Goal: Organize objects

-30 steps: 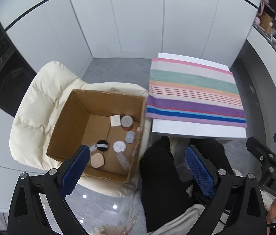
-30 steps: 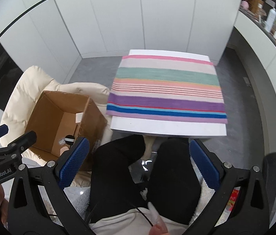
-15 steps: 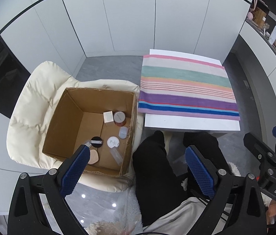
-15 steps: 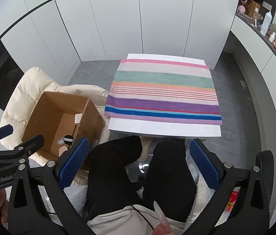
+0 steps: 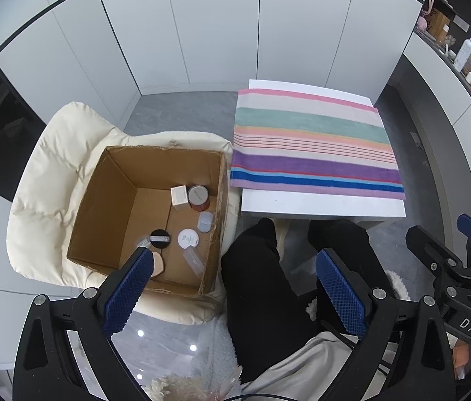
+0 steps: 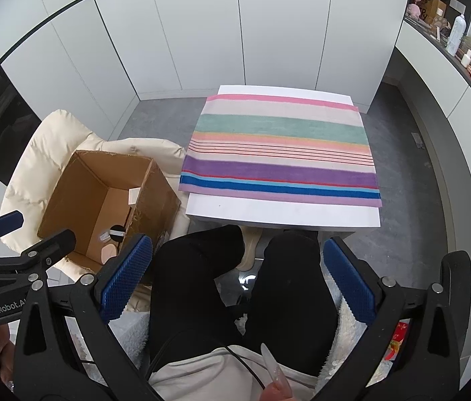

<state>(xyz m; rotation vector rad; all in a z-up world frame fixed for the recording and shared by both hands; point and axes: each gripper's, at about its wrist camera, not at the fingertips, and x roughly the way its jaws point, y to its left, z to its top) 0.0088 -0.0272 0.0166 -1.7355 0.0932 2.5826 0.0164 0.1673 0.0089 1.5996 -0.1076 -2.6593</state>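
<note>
Both the left tool (image 5: pixel 233 295) and right tool (image 6: pixel 237 279) gape wide and empty above the cardboard box (image 5: pixel 108 200) of cosmetics beside the striped-towel tabletop (image 6: pixel 282 214).

An open cardboard box (image 5: pixel 108 200) sits on a cream chair (image 5: pixel 44 180). On its floor lie a white carton (image 5: pixel 179 195), a brown jar (image 5: pixel 198 197), a black compact (image 5: pixel 159 238), a white disc (image 5: pixel 188 238) and a beige puff (image 5: pixel 157 265).

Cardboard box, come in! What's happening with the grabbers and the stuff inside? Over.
Left gripper open, empty, above brown cardboard box. Right gripper open, empty, over lap. Small cosmetic containers in box; striped towel bare. Nothing blocking.
</note>
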